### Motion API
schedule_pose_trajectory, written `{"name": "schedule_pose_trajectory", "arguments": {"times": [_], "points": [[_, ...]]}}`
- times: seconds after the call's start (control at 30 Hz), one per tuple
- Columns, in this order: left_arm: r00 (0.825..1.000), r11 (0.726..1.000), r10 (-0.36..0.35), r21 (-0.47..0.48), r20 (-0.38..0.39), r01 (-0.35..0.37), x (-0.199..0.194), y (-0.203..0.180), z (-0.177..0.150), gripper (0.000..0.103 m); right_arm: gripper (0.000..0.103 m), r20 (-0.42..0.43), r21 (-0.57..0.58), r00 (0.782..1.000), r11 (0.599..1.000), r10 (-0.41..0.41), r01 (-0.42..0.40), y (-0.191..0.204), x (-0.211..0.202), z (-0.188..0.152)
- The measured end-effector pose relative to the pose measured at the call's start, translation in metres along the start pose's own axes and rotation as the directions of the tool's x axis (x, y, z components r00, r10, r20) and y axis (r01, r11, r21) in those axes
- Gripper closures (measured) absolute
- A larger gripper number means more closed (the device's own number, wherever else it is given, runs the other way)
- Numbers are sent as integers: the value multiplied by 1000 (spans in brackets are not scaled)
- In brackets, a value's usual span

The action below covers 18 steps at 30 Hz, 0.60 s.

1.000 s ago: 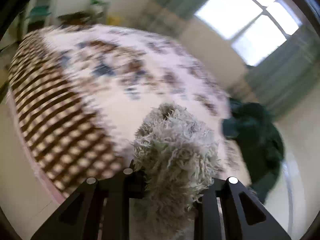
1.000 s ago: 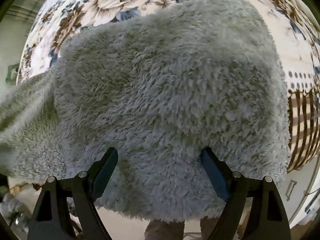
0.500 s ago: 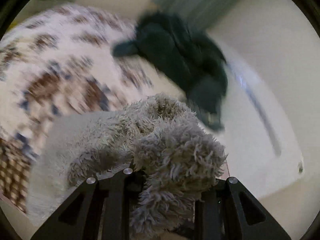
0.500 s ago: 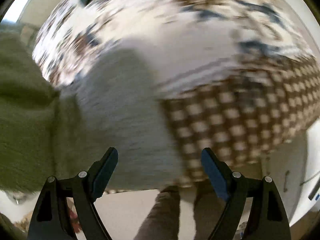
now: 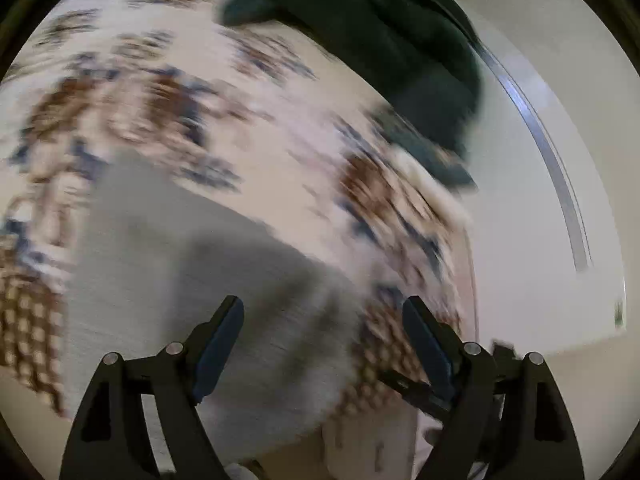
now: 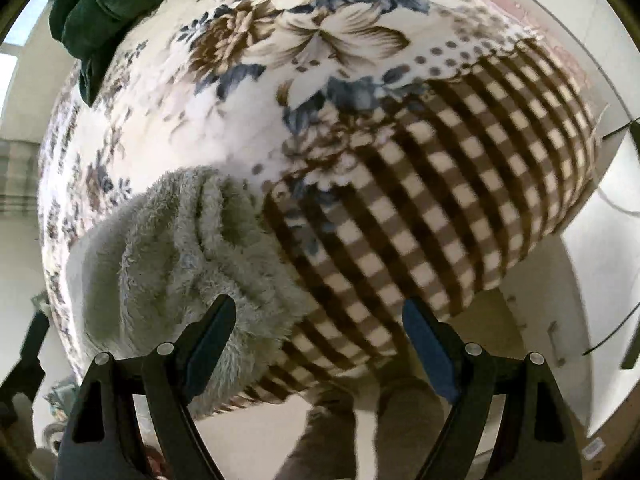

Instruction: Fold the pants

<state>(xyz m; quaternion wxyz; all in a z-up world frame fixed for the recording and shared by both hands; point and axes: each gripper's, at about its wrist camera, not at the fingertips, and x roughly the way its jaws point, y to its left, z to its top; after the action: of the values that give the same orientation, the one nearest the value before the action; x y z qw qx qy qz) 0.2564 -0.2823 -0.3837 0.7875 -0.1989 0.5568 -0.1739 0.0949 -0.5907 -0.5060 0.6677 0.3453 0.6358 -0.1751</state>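
Observation:
The grey fluffy pants [image 6: 188, 248] lie folded in a bundle on the bed near its front edge. In the left wrist view the pants [image 5: 172, 280] are a blurred grey patch just ahead of the fingers. My left gripper [image 5: 322, 340] is open and empty above the pants' right side. My right gripper [image 6: 316, 336] is open and empty; its left finger [image 6: 210, 328] overlaps the bundle's near edge in view, and the rest of the gap is over the checked blanket border.
The bed is covered by a floral blanket [image 6: 256, 80] with a brown checked border [image 6: 440, 208]. A dark green garment [image 5: 384, 40] lies at the far side of the bed, and it also shows in the right wrist view [image 6: 104, 4]. The person's legs [image 6: 360, 432] stand below the bed's edge.
My left gripper has let go of the pants and opened; the pants now lie on the bed. My right gripper stayed open and swung right, off the pants.

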Motion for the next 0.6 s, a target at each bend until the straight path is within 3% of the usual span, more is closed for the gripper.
{"name": "schedule_pose_trajectory", "arguments": {"times": [0.1, 0.17, 0.3, 0.37, 0.43, 0.47, 0.5, 0.6], "points": [[991, 992, 119, -44, 54, -117, -11, 49, 23, 23, 16, 16, 45, 993, 992, 121, -121, 14, 10, 1], [980, 980, 193, -66, 53, -190, -7, 78, 34, 23, 16, 13, 82, 973, 970, 230, -230, 21, 20, 6], [959, 958, 282, -56, -18, -283, 25, 121, 41, 23, 16, -50, 118, 933, 929, 357, -350, 44, 45, 13], [942, 943, 329, -39, -62, -331, 46, 137, 36, 23, 16, -140, 72, 932, 942, 334, -327, 61, 66, 13], [934, 936, 344, -45, -96, -349, 59, 153, 26, 20, 30, -195, -2, 958, 976, 212, -216, 72, 81, 7], [933, 935, 342, -59, -109, -350, 63, 161, 21, 20, 70, -187, -48, 978, 993, 96, -107, 72, 84, 2], [935, 936, 335, -71, -116, -345, 65, 167, 17, 20, 76, -189, -61, 981, 996, 49, -62, 69, 84, -1], [957, 944, 259, -174, -133, -280, 66, 190, 14, 13, 76, -226, 16, 973, 999, 38, -36, 41, 79, -2]]}}
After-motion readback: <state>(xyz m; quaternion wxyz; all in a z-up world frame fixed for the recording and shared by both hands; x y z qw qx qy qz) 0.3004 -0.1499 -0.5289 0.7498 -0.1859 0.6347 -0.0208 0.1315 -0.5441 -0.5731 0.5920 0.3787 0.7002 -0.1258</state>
